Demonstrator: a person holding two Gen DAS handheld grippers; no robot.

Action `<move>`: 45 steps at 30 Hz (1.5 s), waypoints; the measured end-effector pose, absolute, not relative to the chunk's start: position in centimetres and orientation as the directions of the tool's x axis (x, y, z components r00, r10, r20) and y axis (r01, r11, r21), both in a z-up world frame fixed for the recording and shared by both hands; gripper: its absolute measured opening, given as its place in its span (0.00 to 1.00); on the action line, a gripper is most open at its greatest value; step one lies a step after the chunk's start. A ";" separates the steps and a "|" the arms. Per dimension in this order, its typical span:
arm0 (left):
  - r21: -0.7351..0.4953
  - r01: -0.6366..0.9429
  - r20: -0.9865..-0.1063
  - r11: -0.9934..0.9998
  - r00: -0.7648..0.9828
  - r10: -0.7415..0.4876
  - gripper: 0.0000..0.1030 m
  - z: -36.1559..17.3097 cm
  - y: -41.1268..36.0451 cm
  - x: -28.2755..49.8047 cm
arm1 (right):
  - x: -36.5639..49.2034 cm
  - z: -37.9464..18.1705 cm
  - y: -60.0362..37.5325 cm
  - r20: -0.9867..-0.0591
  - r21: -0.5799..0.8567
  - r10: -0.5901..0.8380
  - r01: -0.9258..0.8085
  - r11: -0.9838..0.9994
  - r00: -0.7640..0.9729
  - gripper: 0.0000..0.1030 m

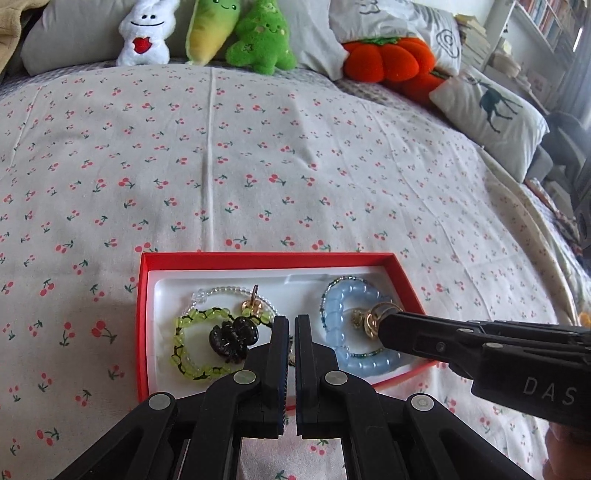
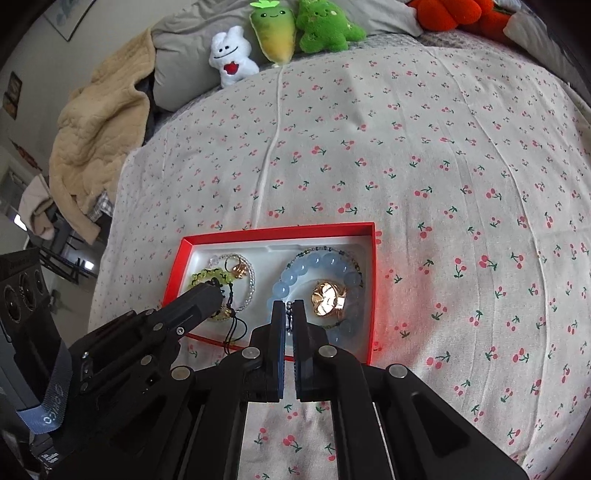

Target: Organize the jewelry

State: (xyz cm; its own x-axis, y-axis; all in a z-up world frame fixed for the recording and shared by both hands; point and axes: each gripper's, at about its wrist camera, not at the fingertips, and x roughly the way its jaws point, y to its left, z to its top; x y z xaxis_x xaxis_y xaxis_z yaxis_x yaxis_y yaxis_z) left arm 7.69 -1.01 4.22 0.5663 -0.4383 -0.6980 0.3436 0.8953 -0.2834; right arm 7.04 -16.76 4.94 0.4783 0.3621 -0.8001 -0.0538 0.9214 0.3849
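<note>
A red box with a white liner lies on the cherry-print bed. Inside lie a green bead bracelet, a clear bead bracelet, a dark clip, a gold charm and a blue bead bracelet. My left gripper is shut and empty over the box's middle. My right gripper is shut on a small gold ring at its tips, above the blue bracelet. A gold flower ornament lies inside the blue bracelet. The left gripper's tip shows over the green bracelet.
Plush toys, an orange pumpkin cushion and a deer pillow line the bed's head. A beige blanket is heaped at the bed's left corner. The cherry-print bedsheet stretches beyond the box.
</note>
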 end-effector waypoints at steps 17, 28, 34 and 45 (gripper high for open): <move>-0.205 0.161 -0.773 0.965 0.578 -0.261 0.80 5.3 2.3 5.2 | 4.5 6.3 -17.9 -0.819 0.352 0.310 -0.003 0.936 0.483 0.55; -0.051 0.116 -0.853 0.992 0.511 -0.104 0.99 2.9 2.5 2.0 | 0.3 5.3 -17.8 -0.859 0.183 0.151 0.018 0.983 0.489 1.00; -0.085 0.081 -0.878 0.993 0.465 -0.114 0.99 1.3 3.3 1.0 | -1.1 4.2 -18.1 -0.884 0.088 0.064 0.031 0.996 0.462 1.00; -0.033 0.080 -0.881 0.996 0.468 -0.067 0.99 0.6 3.8 -0.2 | -2.3 2.0 -17.8 -0.905 0.003 -0.015 0.041 0.999 0.425 1.00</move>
